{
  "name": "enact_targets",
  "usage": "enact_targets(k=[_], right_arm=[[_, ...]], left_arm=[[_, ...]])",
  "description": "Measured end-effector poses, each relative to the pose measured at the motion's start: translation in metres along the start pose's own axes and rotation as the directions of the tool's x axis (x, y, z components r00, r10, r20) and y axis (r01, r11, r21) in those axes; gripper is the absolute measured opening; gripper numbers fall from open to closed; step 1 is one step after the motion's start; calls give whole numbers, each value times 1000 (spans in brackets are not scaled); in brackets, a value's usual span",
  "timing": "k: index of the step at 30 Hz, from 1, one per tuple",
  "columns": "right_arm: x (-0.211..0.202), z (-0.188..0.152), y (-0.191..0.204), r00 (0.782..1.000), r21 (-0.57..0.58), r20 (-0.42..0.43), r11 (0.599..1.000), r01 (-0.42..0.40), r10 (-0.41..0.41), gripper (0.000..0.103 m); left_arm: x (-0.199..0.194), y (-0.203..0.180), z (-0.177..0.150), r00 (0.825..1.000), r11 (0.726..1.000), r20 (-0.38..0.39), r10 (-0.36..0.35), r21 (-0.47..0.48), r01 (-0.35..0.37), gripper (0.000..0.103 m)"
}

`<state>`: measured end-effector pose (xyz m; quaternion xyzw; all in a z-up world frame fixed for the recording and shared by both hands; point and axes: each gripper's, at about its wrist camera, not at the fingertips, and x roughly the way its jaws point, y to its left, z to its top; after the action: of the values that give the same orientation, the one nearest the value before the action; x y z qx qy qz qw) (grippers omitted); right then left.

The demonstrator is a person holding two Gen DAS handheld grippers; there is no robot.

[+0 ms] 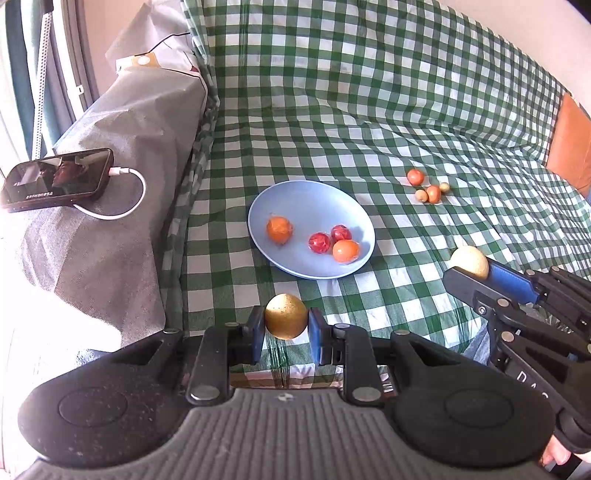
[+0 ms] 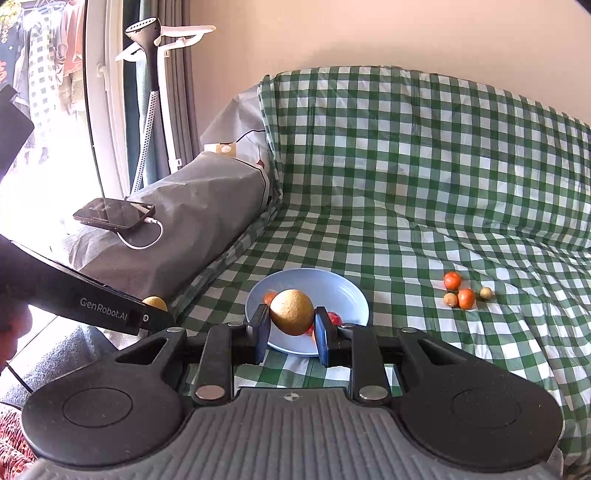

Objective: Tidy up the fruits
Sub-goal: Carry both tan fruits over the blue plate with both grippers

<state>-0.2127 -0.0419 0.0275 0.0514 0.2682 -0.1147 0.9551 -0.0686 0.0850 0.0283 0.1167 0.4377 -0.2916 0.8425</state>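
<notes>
Left tongs (image 1: 286, 326): closed on a yellow fruit (image 1: 285, 316), pinched at its widest part between the blue pads (image 1: 316, 334), held clear of the cloth. Likely carried this way so it can be lowered into the plate rather than rolled.

Ahead of the left tongs, slightly right: blue plate (image 1: 258, 206) with four fruits already in it, an orange one (image 1: 279, 229) on the far-left side, two red ones (image 1: 320, 242) and another orange (image 1: 345, 251) clustered together (some look wrapped in clear film, hard to be sure). I'd judge the plate to be the collecting point.

Right tongs (image 2: 291, 325): gripping a second yellow fruit (image 2: 291, 312), held above the near rim of the plate, so a drop there looks close.

Far right of both tongs, well apart from the plate: a loose cluster of small fruits (image 2: 461, 291), two orange and two tan, not yet gathered.

Surface: not a counter but a sofa (image 2: 424, 166) draped in a green-and-white checked cloth, wrinkled, soft, so round fruit may settle into folds. To the left, a grey-covered armrest (image 1: 122, 155) carries a phone (image 1: 57, 179) on a white charging cable. Beyond it, a bright window with curtains and a garment steamer (image 2: 147, 33).
</notes>
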Motion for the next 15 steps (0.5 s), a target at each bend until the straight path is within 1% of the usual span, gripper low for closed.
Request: enact_targets(k=[9, 15], right_arm=[[9, 0, -8, 1000, 1, -25, 1000, -10, 10, 27], [23, 1, -17, 999, 23, -43, 1000, 1, 0, 27]], left_arm=[[9, 5, 9, 1000, 1000, -18, 11, -19, -11, 27], [18, 8, 27, 1000, 999, -7, 26, -24, -26, 27]])
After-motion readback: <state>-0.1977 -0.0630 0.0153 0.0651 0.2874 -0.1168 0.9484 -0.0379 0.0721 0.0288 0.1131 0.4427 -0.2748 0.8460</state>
